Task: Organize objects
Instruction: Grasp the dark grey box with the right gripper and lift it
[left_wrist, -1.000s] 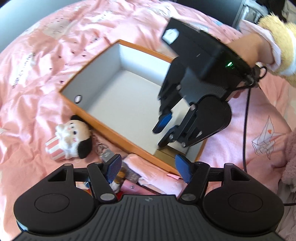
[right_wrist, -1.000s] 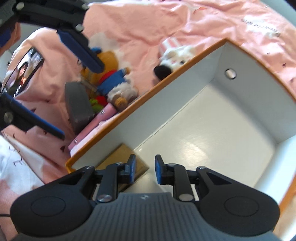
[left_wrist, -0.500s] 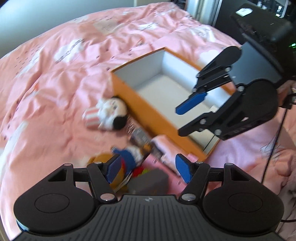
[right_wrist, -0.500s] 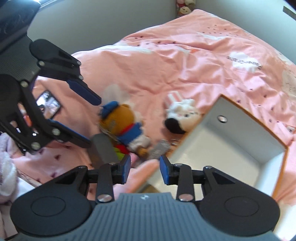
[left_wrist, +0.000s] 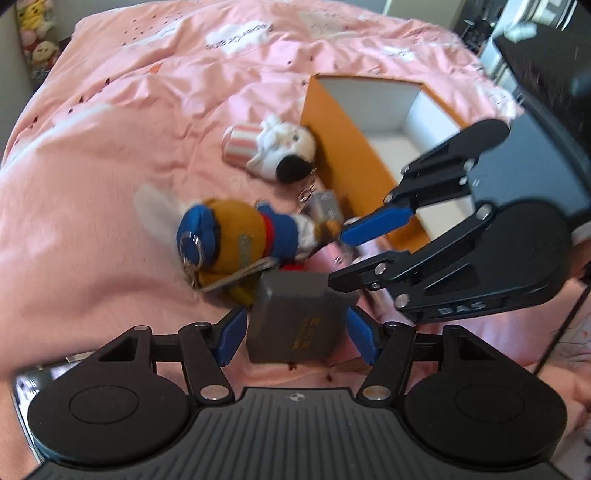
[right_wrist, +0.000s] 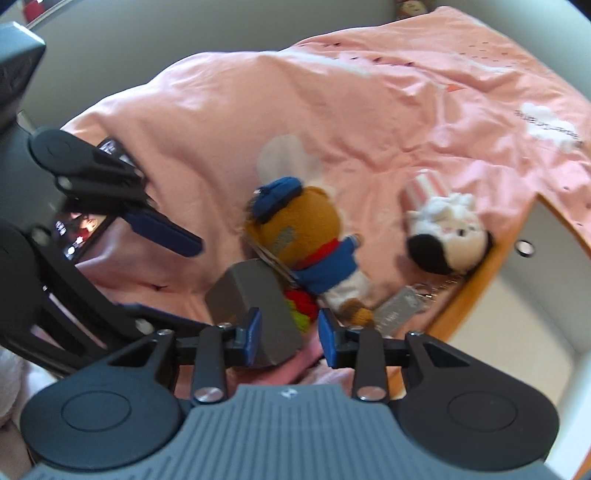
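A grey box (left_wrist: 295, 321) lies on the pink bedspread, between the fingers of my left gripper (left_wrist: 297, 336). Its jaws are closing, with a small gap still showing on each side of the box. A bear plush (left_wrist: 236, 240) in blue cap and jacket lies just beyond. My right gripper (left_wrist: 354, 251) hovers over a pink item (left_wrist: 332, 258), jaws partly open and holding nothing. In the right wrist view the right gripper (right_wrist: 290, 336) hangs above the grey box (right_wrist: 255, 295), the left gripper (right_wrist: 207, 284) straddling it from the left. The orange box (left_wrist: 347, 155) with white inside stands at right.
A white plush with a pink striped cup (left_wrist: 280, 151) leans on the orange box's wall. A silver tag on a keyring (right_wrist: 399, 312) and a red and green toy (right_wrist: 301, 306) lie by the bear (right_wrist: 299, 236). A phone (right_wrist: 85, 236) lies at far left.
Both grippers left the orange box and moved over the toy pile. The left gripper rolled and now has the grey box between its fingers. The right jaws widened a little.
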